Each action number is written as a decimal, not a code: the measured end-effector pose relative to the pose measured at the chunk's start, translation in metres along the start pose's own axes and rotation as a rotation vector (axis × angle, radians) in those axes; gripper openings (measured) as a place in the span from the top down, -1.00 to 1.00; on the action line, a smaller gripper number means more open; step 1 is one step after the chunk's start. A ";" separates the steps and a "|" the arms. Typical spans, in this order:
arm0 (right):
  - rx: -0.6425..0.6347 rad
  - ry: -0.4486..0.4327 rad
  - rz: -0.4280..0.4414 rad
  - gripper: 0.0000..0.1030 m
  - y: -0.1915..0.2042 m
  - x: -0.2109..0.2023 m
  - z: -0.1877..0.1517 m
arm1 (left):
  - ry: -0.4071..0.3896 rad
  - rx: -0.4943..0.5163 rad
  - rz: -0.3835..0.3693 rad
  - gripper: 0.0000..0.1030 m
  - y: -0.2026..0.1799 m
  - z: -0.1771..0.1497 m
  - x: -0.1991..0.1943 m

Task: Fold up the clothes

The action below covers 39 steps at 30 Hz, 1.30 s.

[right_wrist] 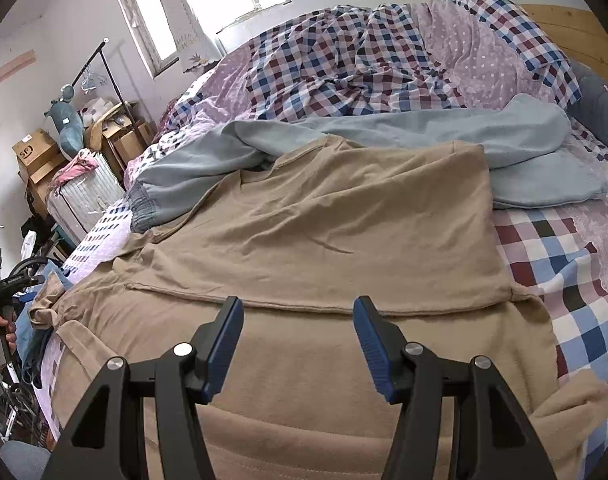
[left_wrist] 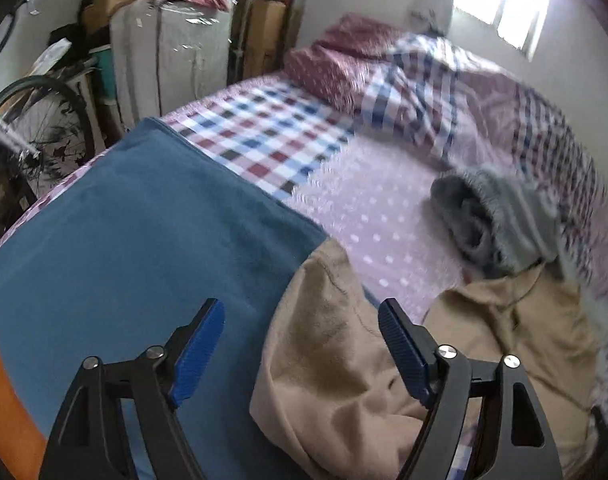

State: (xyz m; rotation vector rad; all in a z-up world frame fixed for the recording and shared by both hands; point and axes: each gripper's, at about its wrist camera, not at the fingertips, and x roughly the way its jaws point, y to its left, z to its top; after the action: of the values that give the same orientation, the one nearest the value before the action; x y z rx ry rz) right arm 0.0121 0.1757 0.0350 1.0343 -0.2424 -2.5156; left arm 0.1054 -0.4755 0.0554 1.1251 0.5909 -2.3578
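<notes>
Right wrist view: we see our right gripper (right_wrist: 298,320) hovering with fingers spread apart and empty above the tan cotton shirt (right_wrist: 311,220), which lies partly folded on the checked and dotted bed sheet (right_wrist: 559,264), a light blue-grey garment (right_wrist: 403,136) just behind it. Our left gripper (left_wrist: 302,328) also gapes empty, above a teal blue cloth (left_wrist: 136,240) and the shirt's edge.
</notes>
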 end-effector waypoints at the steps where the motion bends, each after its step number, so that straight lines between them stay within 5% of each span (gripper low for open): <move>1: -0.004 0.004 -0.002 -0.18 0.001 0.001 -0.001 | 0.028 0.009 -0.005 -0.28 -0.002 -0.001 0.005; 2: -0.007 0.008 -0.003 -0.18 0.001 0.003 -0.001 | 0.052 0.023 -0.008 -0.15 -0.005 -0.002 0.009; 4: -0.018 0.013 -0.007 -0.18 0.003 0.005 -0.003 | 0.082 0.058 -0.004 0.49 -0.013 -0.002 0.014; 9: -0.025 0.015 -0.009 -0.18 0.005 0.007 -0.004 | -0.011 0.064 -0.026 0.92 -0.024 0.008 -0.014; 13: -0.019 0.007 -0.001 -0.18 0.004 0.004 -0.003 | -0.121 0.039 -0.066 0.92 -0.029 0.020 -0.045; 20: 0.009 -0.021 0.019 -0.18 0.001 -0.004 0.003 | -0.454 -0.029 -0.236 0.92 -0.047 0.050 -0.148; 25: 0.034 -0.038 0.033 -0.18 -0.003 -0.010 0.007 | -0.569 0.110 -0.475 0.93 -0.095 0.058 -0.208; 30: 0.064 -0.054 0.073 -0.18 -0.007 -0.015 0.011 | -0.536 0.316 -0.635 0.93 -0.159 0.055 -0.231; 39: 0.234 -0.061 0.478 -0.18 -0.023 -0.024 0.022 | -0.330 0.590 -0.887 0.93 -0.284 0.013 -0.220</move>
State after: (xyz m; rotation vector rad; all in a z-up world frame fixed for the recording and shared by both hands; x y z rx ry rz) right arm 0.0054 0.2074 0.0587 0.8581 -0.7245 -2.1165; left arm 0.0590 -0.2065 0.2894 0.7014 0.2951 -3.5596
